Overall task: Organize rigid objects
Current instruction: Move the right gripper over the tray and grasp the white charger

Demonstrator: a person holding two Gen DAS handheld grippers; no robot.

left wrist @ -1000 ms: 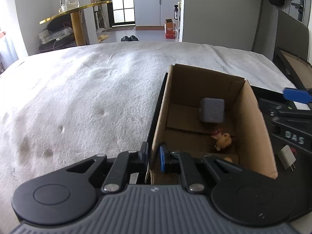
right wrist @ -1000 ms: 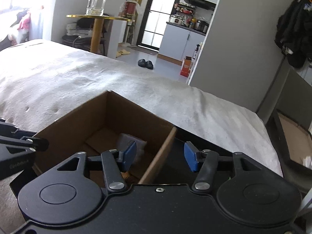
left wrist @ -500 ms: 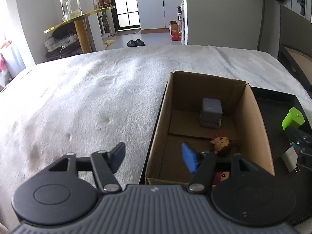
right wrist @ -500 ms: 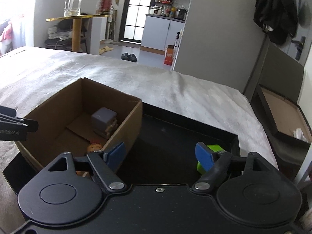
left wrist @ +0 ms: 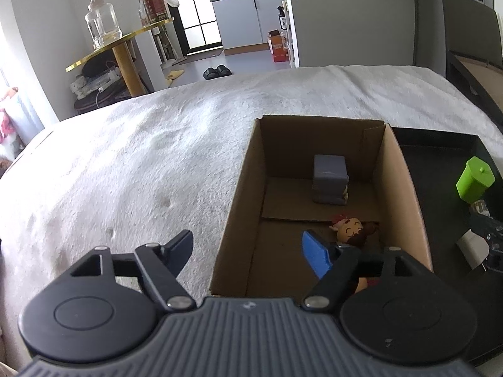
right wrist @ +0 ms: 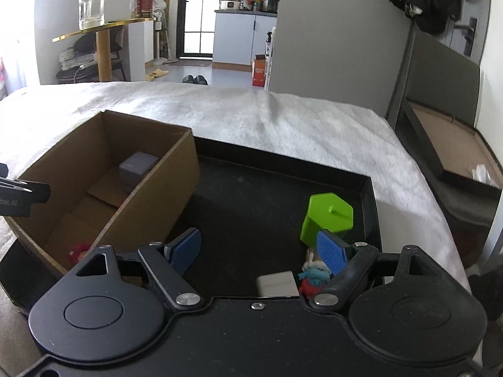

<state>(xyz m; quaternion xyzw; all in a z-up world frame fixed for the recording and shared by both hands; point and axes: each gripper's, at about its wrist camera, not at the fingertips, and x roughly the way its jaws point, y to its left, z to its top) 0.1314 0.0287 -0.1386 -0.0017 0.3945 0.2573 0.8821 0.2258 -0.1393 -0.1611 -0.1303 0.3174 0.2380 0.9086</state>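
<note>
A cardboard box (left wrist: pixel 405 194) stands in the left end of a black tray (right wrist: pixel 251 188) on the bed. Inside it lie a grey cube (left wrist: pixel 330 179) and a small doll (left wrist: pixel 350 231). My left gripper (left wrist: pixel 246 248) is opening; its fingers straddle the box's near left wall without pressing it. On the tray floor sit a green hexagonal container (right wrist: pixel 327 216), a white charger (right wrist: pixel 278 284) and a small blue-and-red figure (right wrist: pixel 314 273). My right gripper (right wrist: pixel 259 243) is also opening, low over the tray with only bare floor between its fingers; its right pad is close to the figure.
A white fuzzy bedspread (left wrist: pixel 141 163) covers the bed around the tray. A dark flat case (right wrist: pixel 456 157) lies open past the bed's right edge. Behind the bed are a gold side table (left wrist: pixel 122 40) with a glass jar and slippers on the floor.
My left gripper was shut on the box's near wall; it has let go, opened wide and drawn back. My right gripper widened and swung right from the box to the tray's loose items.
</note>
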